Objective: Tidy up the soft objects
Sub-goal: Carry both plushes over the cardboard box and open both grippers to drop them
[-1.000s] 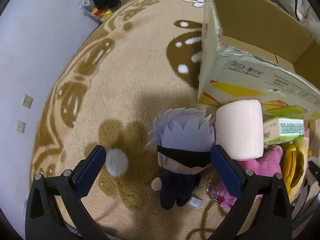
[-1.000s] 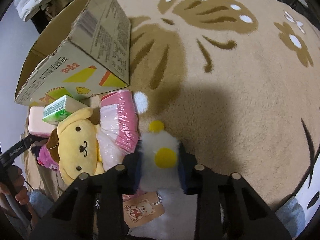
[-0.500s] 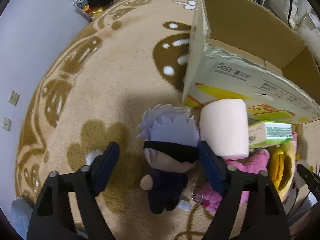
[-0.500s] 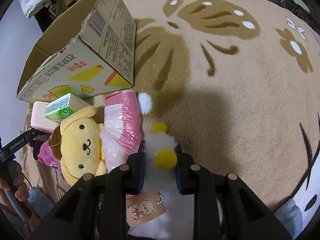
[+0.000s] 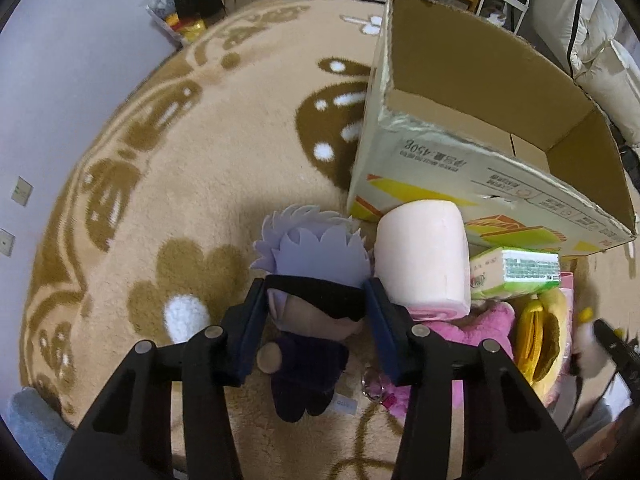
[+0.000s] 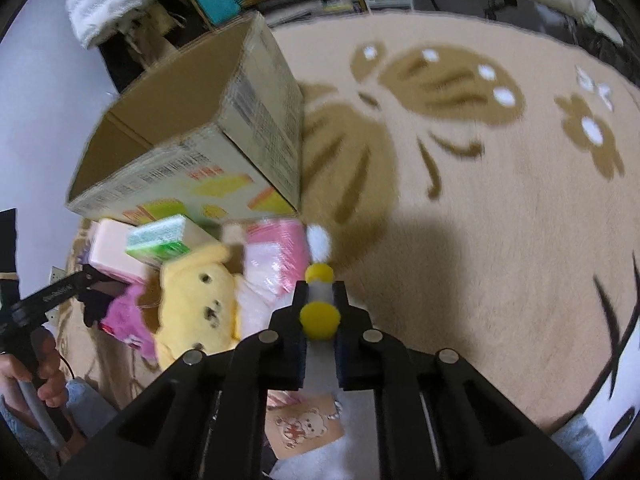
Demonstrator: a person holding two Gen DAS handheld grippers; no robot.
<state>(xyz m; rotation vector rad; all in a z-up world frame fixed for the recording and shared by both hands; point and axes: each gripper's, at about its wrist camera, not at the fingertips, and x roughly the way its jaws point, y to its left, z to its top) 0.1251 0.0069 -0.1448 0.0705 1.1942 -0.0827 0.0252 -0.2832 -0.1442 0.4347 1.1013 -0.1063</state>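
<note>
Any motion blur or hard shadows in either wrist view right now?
Left wrist view: sharp on the blindfolded doll and cardboard box; only the right claw at the right edge smears. Right wrist view: box, yellow dog plush and rug all softly blurred. Both show a broad dark shadow on the rug and fisheye bending.

Beige rug (image 5: 224, 168) with brown flowers, bearing cardboard box (image 5: 472, 184), blindfolded doll (image 5: 312, 304), yellow plush (image 6: 196, 312).
</note>
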